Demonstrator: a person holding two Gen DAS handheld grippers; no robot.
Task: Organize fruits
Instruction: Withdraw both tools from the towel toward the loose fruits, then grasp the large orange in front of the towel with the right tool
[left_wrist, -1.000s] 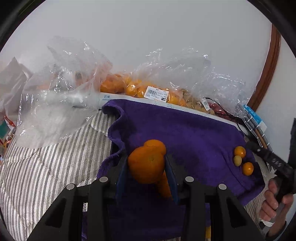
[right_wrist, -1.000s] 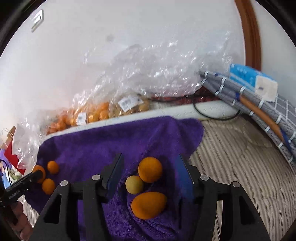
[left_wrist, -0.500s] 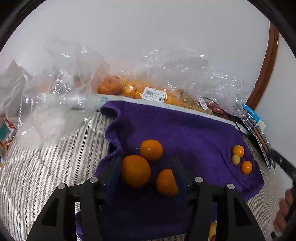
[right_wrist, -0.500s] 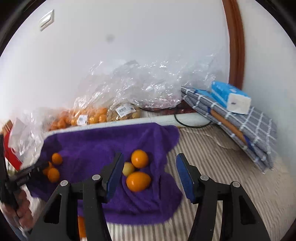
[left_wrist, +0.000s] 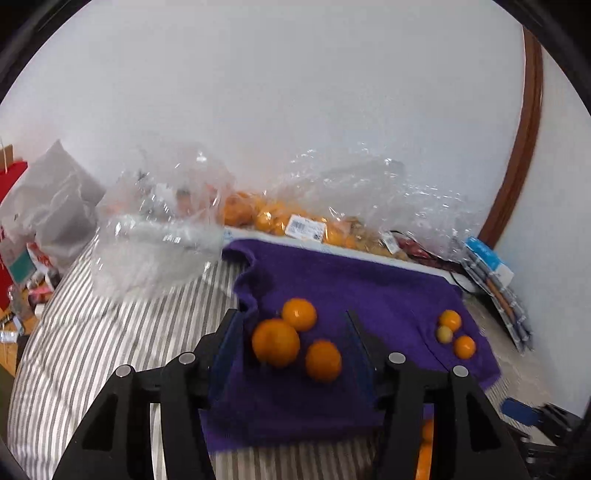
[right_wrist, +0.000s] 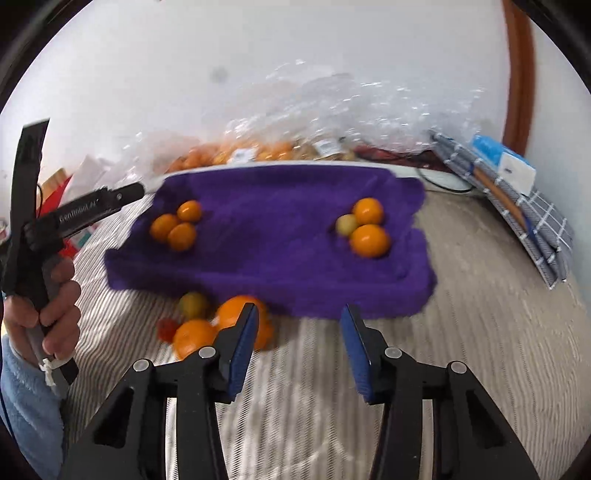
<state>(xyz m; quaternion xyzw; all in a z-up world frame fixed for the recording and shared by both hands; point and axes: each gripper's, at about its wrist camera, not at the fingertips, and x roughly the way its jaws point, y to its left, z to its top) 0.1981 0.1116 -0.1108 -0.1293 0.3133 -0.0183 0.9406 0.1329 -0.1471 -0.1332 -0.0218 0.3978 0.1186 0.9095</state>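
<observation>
A purple towel lies on striped bedding. On its left part three oranges sit together, just ahead of my left gripper, which is open and holds nothing. On the towel's right part lie two small oranges and a pale yellow fruit. My right gripper hovers over the bedding in front of the towel. Its jaws are closing with nothing between them. Just left of its left finger lies a loose pile: oranges, a yellow-green fruit and a small red one.
Clear plastic bags of oranges line the wall behind the towel, and a crumpled clear bag lies at the left. A folded checked cloth with a blue pack sits at the right. A person's hand holds the left gripper's handle.
My left gripper let go of the big orange and drew back; the orange now rests beside two others. My right gripper pulled back from the right group to the towel's front, its jaws narrower.
</observation>
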